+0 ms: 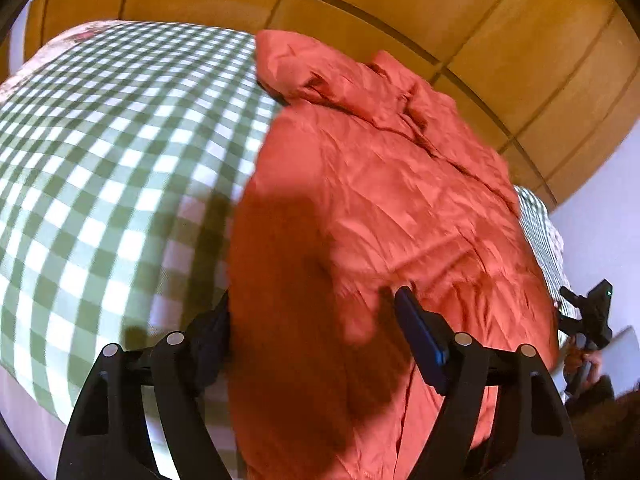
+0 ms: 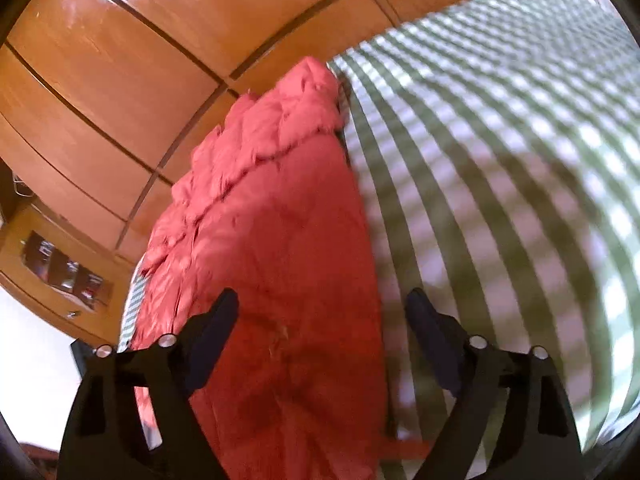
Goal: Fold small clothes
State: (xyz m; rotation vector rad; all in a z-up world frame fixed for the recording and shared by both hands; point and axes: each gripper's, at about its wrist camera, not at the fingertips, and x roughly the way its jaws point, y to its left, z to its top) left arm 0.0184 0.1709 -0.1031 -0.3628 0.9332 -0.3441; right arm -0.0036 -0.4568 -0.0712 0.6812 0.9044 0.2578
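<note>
A red-orange garment (image 1: 380,200) lies spread out and wrinkled on a green-and-white checked bed cover (image 1: 100,152), its collar end toward the far wooden wall. My left gripper (image 1: 312,308) hovers low over the garment's near left part. It is open, with the left finger at the cloth's edge and the right finger over the cloth. In the right wrist view the same garment (image 2: 272,208) runs away from me. My right gripper (image 2: 322,300) is open too and straddles the garment's right edge, its right finger over the checked cover (image 2: 500,160). Neither gripper's pads press on the fabric.
Wooden wardrobe panels (image 1: 400,12) stand close behind the bed. A low wooden shelf (image 2: 64,272) with small items sits at the left in the right wrist view. A person's hand (image 1: 592,360) on the other gripper's handle shows at the far right of the left wrist view.
</note>
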